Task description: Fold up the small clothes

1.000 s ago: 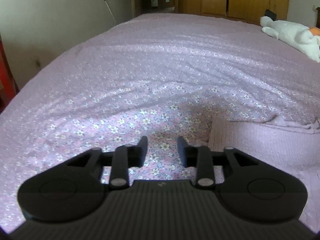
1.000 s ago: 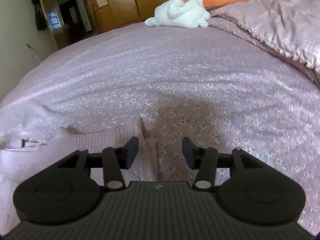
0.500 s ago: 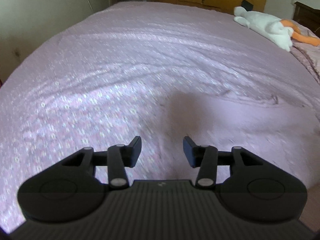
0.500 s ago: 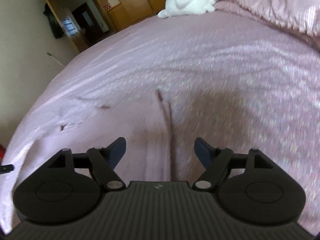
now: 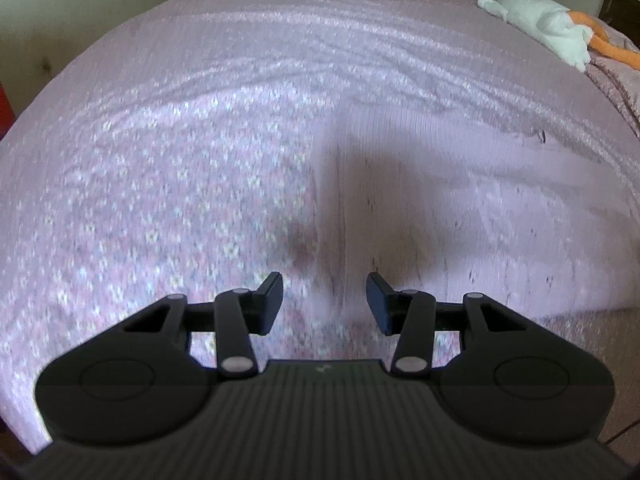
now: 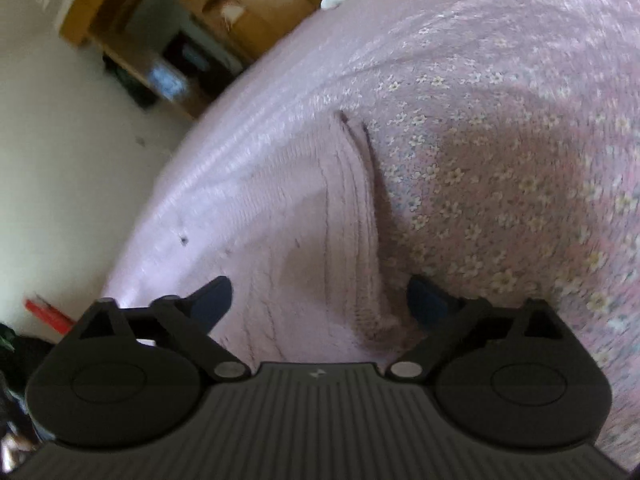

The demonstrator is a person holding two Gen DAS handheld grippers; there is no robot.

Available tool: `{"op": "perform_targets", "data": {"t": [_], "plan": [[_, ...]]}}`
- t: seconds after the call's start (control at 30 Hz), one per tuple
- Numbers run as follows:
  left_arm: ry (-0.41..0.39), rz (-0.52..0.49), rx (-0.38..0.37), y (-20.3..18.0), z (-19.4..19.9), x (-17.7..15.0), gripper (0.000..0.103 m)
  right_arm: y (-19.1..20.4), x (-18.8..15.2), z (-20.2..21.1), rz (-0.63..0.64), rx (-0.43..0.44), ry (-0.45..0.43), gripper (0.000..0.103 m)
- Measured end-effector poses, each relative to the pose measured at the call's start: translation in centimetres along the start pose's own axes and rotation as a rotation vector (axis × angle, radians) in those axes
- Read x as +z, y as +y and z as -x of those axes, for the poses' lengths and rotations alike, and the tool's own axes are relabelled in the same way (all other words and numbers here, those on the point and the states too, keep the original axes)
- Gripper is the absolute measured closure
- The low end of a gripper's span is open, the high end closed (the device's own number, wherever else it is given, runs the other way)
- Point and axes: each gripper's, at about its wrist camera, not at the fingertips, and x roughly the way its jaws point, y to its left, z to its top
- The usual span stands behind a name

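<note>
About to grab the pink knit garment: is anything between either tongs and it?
Nothing visible. The left tongs and right tongs are open just above the pink garment's edges.

A pale pink ribbed knit garment lies flat on the bed — in the left view it spreads from centre toward 3 o'clock. In the right view its raised edge runs from 12 toward 6 o'clock.

We see soft daylight, motion blur across both views, and strong fisheye bending at the edges. Dark shadows fall on the pink flowered bedspread ahead of each camera.
</note>
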Motion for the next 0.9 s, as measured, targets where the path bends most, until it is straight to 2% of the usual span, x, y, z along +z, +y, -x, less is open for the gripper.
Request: {"op": "perform_targets", "data": {"t": [0.17, 0.33, 0.47, 0.57, 0.63, 0.7, 0.9], "plan": [[0.022, -0.001, -0.005, -0.6, -0.1, -1.3, 0.055, 1.2, -0.8, -0.1, 0.107, -0.035, -0.003, 0.001], [0.047, -0.019, 0.005, -1.2, -0.3, -2.0, 0.055, 1.7, -1.4, 0.2, 0.024, -0.059, -0.061, 0.001], [0.063, -0.022, 0.001, -1.4, -0.3, -2.3, 0.055, 2.4, -2.1, 0.0, 0.032, -0.023, -0.058, 0.002], [0.067, -0.023, 0.009, -1.5, -0.2, -2.4, 0.055, 2.2, -2.6, 0.1, -0.054, 0.01, -0.077, 0.026], [0.067, -0.015, 0.01, -1.4, -0.2, -2.5, 0.055, 1.8, -2.8, -0.3, -0.105, 0.008, -0.08, 0.049], [0.066, -0.01, 0.004, -1.5, -0.1, -2.5, 0.055, 1.4, -3.0, -0.8, -0.145, 0.004, -0.088, 0.056], [0.062, -0.017, 0.009, -1.1, 0.2, -2.4, 0.055, 1.0, -2.3, -1.6, -0.215, 0.012, -0.086, 0.055]]}}
